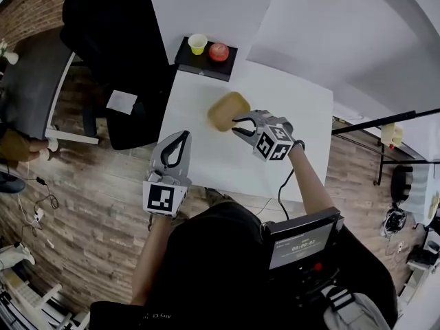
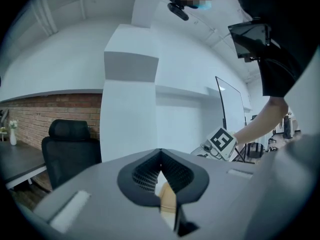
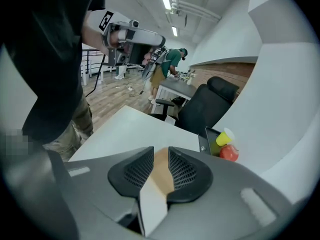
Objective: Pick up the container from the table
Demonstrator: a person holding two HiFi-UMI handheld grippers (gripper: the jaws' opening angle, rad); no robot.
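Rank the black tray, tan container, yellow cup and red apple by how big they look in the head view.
1. black tray
2. tan container, somewhat smaller
3. yellow cup and red apple: these look about alike, so they are left unranked. Both sit farther from the camera than the container.

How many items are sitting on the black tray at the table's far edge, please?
2: a yellow cup at the left end of the black tray in the head view, and a red apple right of it. Nothing else appears hidden there.

yellow cup point(image 1: 197, 43) and red apple point(image 1: 218, 51) on black tray point(image 1: 204, 67).
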